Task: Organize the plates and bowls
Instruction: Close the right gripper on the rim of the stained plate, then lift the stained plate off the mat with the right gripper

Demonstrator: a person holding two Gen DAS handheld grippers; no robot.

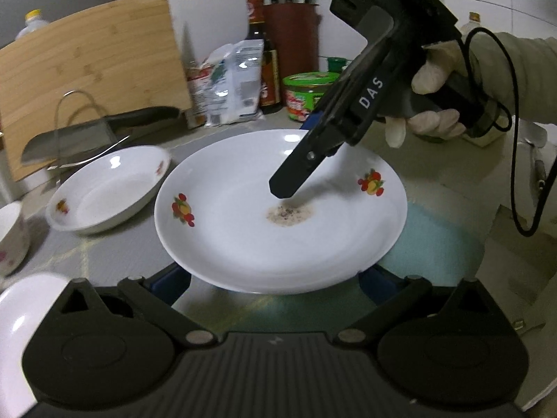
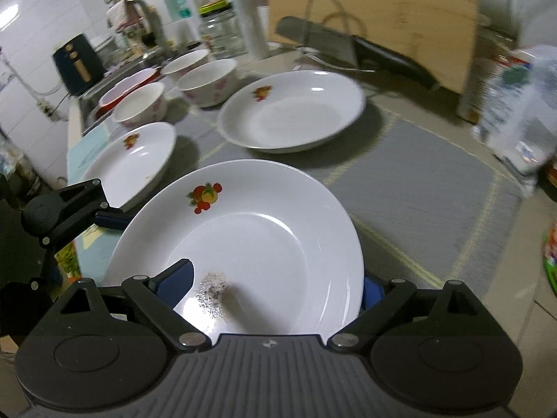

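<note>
Plate (image 1: 243, 244) w/ speckled residue (image 1: 290, 215); right fingers (image 2: 181, 277) spread, left's state unclear.

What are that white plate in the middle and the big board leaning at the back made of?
Plate: seemingly glazed ceramic or porcelain, possibly melamine; glossy white, sharp light reflections, printed fruit motifs, a speckled residue in the middle.

Board: looks like bamboo or light wood; tan, matte, with lengthwise strips and grain visible.
</note>
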